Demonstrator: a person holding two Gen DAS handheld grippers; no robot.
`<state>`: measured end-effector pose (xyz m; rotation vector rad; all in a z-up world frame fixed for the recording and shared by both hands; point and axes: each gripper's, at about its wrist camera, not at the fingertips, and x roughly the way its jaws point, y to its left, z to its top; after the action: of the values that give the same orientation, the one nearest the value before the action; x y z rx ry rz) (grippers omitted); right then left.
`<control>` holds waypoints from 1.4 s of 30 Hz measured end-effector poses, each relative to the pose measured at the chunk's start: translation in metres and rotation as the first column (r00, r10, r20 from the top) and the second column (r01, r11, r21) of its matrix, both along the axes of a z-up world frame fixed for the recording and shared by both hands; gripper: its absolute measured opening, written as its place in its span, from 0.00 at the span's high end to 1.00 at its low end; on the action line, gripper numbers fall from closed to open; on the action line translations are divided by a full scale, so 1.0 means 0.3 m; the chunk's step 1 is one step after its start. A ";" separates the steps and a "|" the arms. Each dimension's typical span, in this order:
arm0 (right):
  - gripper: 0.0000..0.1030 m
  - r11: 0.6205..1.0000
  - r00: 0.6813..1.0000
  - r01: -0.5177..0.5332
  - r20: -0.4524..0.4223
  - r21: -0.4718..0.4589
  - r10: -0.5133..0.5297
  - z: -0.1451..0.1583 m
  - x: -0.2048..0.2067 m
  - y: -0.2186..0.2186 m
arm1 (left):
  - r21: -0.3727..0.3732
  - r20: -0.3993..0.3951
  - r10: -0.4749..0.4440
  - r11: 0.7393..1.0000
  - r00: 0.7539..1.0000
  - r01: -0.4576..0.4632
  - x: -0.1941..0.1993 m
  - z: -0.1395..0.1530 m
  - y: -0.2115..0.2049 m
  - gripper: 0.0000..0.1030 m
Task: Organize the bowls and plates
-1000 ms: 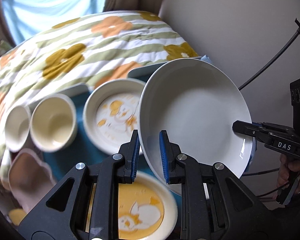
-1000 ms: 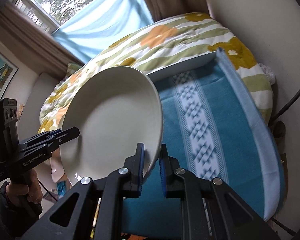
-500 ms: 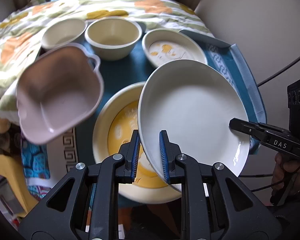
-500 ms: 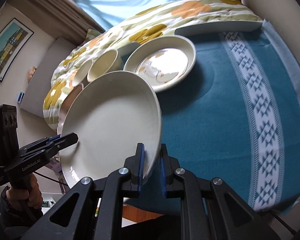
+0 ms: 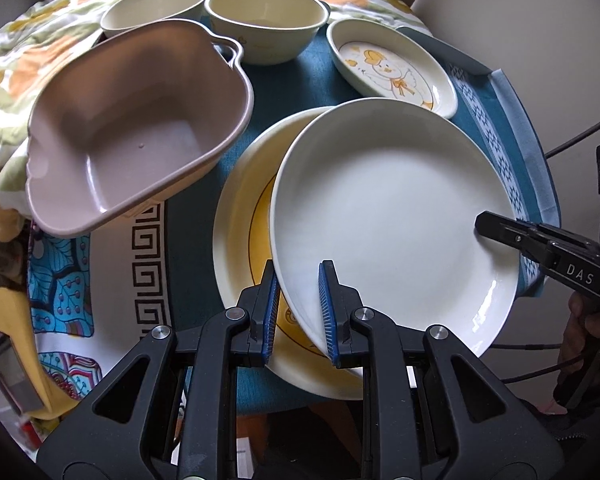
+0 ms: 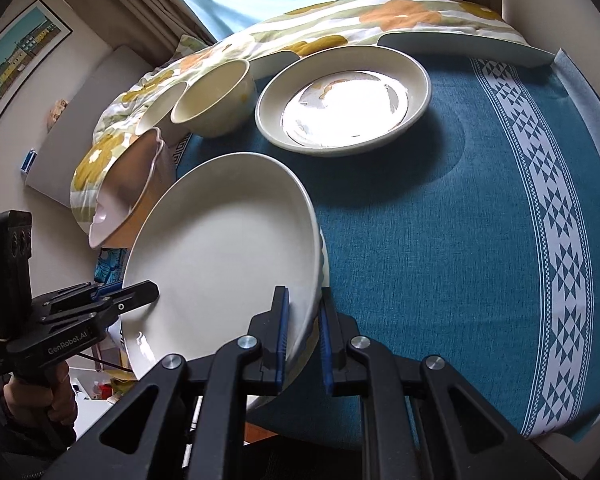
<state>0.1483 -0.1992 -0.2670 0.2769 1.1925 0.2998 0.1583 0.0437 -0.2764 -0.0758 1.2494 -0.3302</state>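
Both grippers, left (image 5: 298,312) and right (image 6: 302,336), are clamping the white plate (image 5: 392,216) by opposite rims, tilted over the yellow plate (image 5: 236,216) (partly hidden); best levelling it, lowering evenly, releasing together.

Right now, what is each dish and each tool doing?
White plate: held tilted by its rim on two sides, over the yellow plate.
Left tool: shut on the white plate's rim.
Right tool: shut on the white plate's rim.
Yellow plate: flat on the blue cloth, empty.
Duck plate: upright, empty.
Pink dish: tilted, empty.
Two cream bowls: upright, side by side, empty.
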 end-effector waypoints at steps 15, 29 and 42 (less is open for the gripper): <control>0.87 0.999 1.000 -0.017 -0.010 -0.030 0.017 -0.018 0.007 -0.006 | 0.120 0.007 -0.025 0.993 1.000 0.024 0.008 -0.037 -0.059 0.83; 0.87 0.981 0.995 -0.095 0.009 -0.168 0.098 -0.014 0.014 0.067 | 0.332 0.100 -0.074 0.943 0.992 0.037 -0.024 -0.021 -0.126 0.83; 0.86 0.938 0.986 -0.160 0.003 -0.307 0.169 -0.008 0.016 0.125 | 0.399 0.120 -0.079 0.917 0.990 0.025 -0.052 -0.013 -0.138 0.83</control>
<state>0.1532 -0.1618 -0.2696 -0.0985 1.2163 0.2583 0.1426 0.0024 -0.2802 0.3251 1.1645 -0.1195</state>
